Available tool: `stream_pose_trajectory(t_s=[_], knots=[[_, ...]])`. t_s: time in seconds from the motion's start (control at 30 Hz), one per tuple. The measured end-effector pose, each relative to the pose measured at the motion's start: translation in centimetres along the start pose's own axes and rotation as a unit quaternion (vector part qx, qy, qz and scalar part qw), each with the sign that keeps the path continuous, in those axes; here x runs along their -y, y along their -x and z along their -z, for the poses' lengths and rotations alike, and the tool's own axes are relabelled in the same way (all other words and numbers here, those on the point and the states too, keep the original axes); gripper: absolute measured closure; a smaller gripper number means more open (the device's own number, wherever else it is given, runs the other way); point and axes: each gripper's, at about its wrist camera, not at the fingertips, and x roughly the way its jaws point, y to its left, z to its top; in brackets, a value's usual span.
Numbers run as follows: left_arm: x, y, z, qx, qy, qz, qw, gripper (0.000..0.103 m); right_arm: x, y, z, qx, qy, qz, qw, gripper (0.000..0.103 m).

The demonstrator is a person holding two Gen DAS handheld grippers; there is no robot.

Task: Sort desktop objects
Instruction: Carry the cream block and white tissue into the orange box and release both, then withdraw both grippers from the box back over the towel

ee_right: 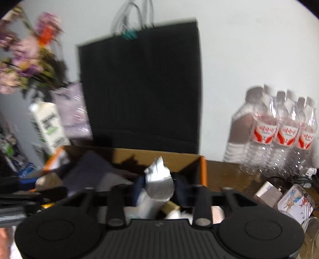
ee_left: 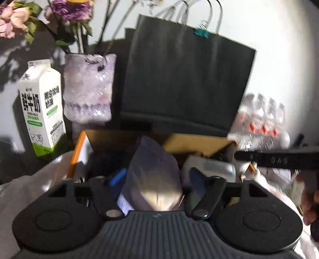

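Cardboard, brown inside with orange edges, forms the open box [ee_right: 159,154] on the wooden desk [ee_right: 225,171], and both grippers are over it. Inside the box I can see a dark purple cloth-like piece [ee_right: 87,169], something grey, and a small yellowish thing, but blur hides what they are exactly.

Between the blue pads of the left gripper [ee_left: 155,180] is a purple pouch [ee_left: 153,173] with a shiny lower part. The jaws stand wide around it; whether the pads press on it, I cannot tell.

The right gripper [ee_right: 158,185] has a crumpled silver-white packet [ee_right: 158,183] between its fingers, above the box. Whether the pads press on it or are already loose, I cannot tell.

Behind the box stands a black paper bag [ee_right: 141,85], its top closed with a teal binder clip [ee_right: 129,34]. Left of it are a milk carton [ee_left: 42,107] and a pale purple vase [ee_left: 88,87] with flowers [ee_left: 69,10]. On the right stands a wrapped pack of water bottles [ee_right: 279,131], and near it lie a small white box [ee_right: 268,193] and a picture-printed tin [ee_right: 295,201].
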Motion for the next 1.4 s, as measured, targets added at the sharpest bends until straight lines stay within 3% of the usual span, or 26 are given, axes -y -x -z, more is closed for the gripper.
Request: stream_pose_trajectory(t_s=[0.03, 0.2, 0.33, 0.5, 0.7, 0.9, 1.13, 1.4], knots=[[-0.1, 0.2, -0.2, 0.007, 0.003, -0.001, 1.0000, 0.019, 0.2, -0.3, 0.1, -0.001, -0.005, 0.006, 1.000, 0.043], [0.2, 1.4, -1.4, 0.007, -0.008, -0.030, 0.9995, 0.005, 0.3, 0.6, 0.4, 0.002, -0.018, -0.009, 1.000, 0.040], [0.8, 2.9, -1.2, -0.008, -0.018, -0.068, 0.9975, 0.005, -0.8, 2.3, 1.0, -0.009, -0.016, -0.020, 1.000, 0.029], [1.1, 5.7, 0.4, -0.019, -0.012, -0.105, 0.9942, 0.004, -2.5, 4.9, 2.8, -0.012, -0.008, -0.026, 1.000, 0.028], [2.8, 10.4, 4.0, -0.036, -0.041, -0.132, 0.9898, 0.004, -3.6, 9.7, 6.0, 0.002, -0.011, -0.041, 0.999, 0.024], [4.0, 16.1, 8.8, -0.063, -0.043, -0.111, 0.9908, 0.004, -4.3, 15.6, 11.0, 0.030, -0.001, -0.043, 0.999, 0.017], [2.9, 24.1, 15.9, -0.085, -0.024, -0.054, 0.9946, 0.004, -5.2, 22.1, 20.0, 0.027, -0.003, -0.063, 0.998, 0.015], [2.1, 31.8, 22.9, -0.064, 0.007, -0.041, 0.9971, 0.002, -7.0, 29.1, 30.6, 0.019, 0.019, -0.053, 0.998, 0.014]])
